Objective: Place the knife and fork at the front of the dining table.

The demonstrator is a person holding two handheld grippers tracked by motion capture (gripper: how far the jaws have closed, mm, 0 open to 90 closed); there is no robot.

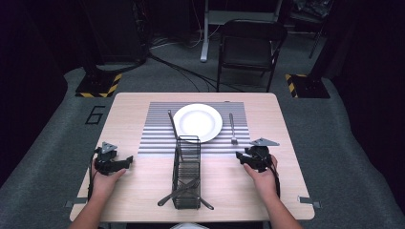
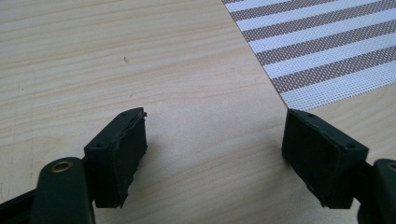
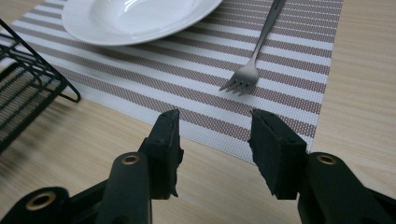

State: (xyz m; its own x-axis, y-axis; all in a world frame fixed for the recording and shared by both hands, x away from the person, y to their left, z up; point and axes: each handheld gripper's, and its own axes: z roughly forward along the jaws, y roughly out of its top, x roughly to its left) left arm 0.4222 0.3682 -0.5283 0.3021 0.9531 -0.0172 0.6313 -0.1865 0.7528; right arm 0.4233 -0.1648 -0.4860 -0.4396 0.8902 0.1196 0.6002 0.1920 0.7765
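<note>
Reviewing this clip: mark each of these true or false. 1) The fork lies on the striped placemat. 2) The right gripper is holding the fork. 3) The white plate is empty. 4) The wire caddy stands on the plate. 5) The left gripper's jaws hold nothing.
1) True: the fork lies on the striped placemat, right of the plate.
2) False: the right gripper is open, short of the fork.
3) True.
4) False: the wire caddy stands on the table, nearer the person.
5) True: the left gripper is open over bare wood.
</note>
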